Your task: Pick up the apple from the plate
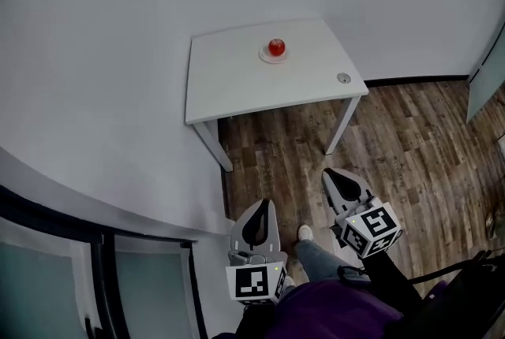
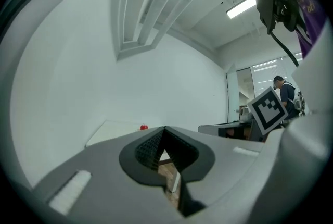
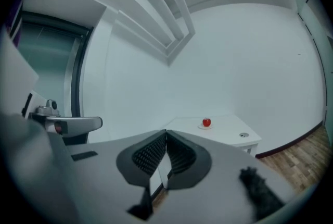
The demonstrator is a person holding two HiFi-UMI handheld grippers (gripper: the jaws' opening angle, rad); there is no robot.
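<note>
A red apple (image 1: 276, 46) sits on a small white plate (image 1: 273, 56) near the back edge of a white table (image 1: 237, 81), far ahead of both grippers. My left gripper (image 1: 263, 205) and right gripper (image 1: 334, 173) are held low over the wooden floor, well short of the table, each with its jaws closed together and nothing between them. The left gripper view shows the apple (image 2: 143, 127) as a small red dot beyond the left gripper (image 2: 165, 128). In the right gripper view the apple (image 3: 206, 122) and plate (image 3: 206, 127) lie up and to the right of the right gripper (image 3: 166, 132).
A small round grey fitting (image 1: 343, 78) is set in the table's front right corner. White walls enclose the table at the back and left. A dark-framed glass door (image 1: 118, 282) is at lower left. Wooden floor (image 1: 410, 140) stretches right. My shoe (image 1: 304, 233) shows between the grippers.
</note>
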